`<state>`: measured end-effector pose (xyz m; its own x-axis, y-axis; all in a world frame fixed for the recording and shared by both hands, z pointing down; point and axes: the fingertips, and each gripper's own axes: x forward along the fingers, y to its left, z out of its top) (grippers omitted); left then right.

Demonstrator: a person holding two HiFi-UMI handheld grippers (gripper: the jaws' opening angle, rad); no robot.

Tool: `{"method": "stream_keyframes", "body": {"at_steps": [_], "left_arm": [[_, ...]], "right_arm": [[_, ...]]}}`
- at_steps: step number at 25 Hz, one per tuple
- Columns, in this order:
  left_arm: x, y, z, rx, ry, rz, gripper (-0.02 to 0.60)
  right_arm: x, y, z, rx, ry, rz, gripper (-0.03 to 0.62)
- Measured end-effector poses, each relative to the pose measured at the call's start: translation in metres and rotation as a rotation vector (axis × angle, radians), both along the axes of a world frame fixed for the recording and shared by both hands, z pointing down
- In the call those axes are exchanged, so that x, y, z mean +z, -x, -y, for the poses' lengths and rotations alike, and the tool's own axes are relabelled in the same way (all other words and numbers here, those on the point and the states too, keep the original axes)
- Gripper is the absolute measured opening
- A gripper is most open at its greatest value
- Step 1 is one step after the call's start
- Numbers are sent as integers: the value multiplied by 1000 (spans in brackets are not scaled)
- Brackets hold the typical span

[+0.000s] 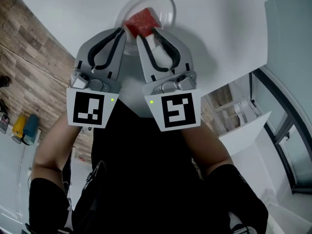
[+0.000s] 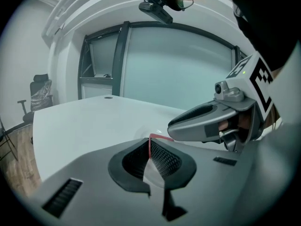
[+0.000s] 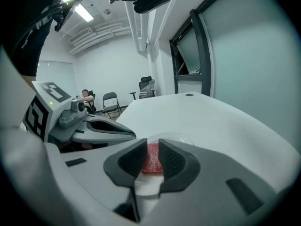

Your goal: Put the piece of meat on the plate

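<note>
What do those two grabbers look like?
The left gripper and right gripper are grey, with curved fingers lined in ribbed black pads. Each carries a white cube with black square markings and a small green light. The person's sleeves are black. The right gripper's jaws are closing on nothing.

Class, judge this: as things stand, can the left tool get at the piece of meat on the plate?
Probably yes. The left tool has its tip right by the piece of meat on the plate, nothing between. Its jaws are together, so they must open first.
</note>
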<state>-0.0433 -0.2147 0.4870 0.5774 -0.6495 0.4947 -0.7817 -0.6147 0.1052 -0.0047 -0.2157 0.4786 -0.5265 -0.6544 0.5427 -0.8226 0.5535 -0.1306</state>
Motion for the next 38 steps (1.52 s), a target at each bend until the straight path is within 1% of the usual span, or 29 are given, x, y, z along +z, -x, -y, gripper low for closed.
{"method": "stream_keyframes", "body": {"at_steps": [2,6,10,13,16,20,26,30,34,38], "left_arm": [[-7,-1,-4,-13,-1,-8,5],[-29,-4,-11,-57,-18,-33,5],[-58,-6,-16,-96,-43,-84,5],[-83,-4,-8,-112,-81,-134,4],[-105,-7,-12,-124,-110,-165,3],[-128,-13,-24,-142,-147,-153,3],[-166,-22,-52,-154,-265,-106,3],[-190,-32,-86,-169,-324,-93,3],[-202,-47,-122,-182,-342,-87,3],[-210,-59,-159,-191,-347,-106,3]], "right_arm": [[-8,-1,-3,18,-13,6,8],[-32,-3,-12,43,-37,16,3],[-60,-4,-19,78,-79,9,3],[-82,-2,-14,101,-129,-14,3],[-101,-9,-20,126,-150,-23,3],[-122,-23,-34,142,-193,4,3],[-153,-28,-60,120,-303,86,3],[-177,-42,-90,125,-359,121,3],[-191,-60,-124,122,-386,159,3],[-198,-74,-160,109,-401,169,3]]}}
